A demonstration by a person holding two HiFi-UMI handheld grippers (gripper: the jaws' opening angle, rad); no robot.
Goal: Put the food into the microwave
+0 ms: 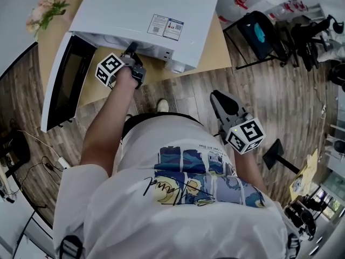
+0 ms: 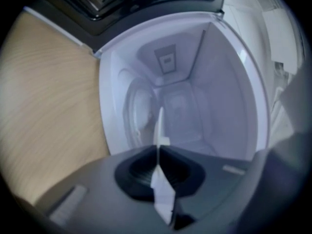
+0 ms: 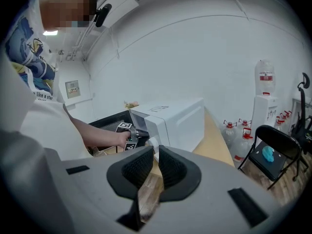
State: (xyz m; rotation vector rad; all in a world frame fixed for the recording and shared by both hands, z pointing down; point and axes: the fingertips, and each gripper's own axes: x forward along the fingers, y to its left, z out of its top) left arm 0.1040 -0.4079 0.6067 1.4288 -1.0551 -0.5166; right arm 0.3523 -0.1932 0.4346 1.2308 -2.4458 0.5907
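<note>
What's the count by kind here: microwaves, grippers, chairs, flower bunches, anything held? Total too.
Microwave: 1
Grippers: 2, left gripper and right gripper
Folding chair: 1
Flower bunch: 1
Thin white strip between the left jaws: 1
Total: 6

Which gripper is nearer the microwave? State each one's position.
Left. The left gripper, clamping a white piece, is at the microwave's open front; the right gripper is over the floor, short of it.
</note>
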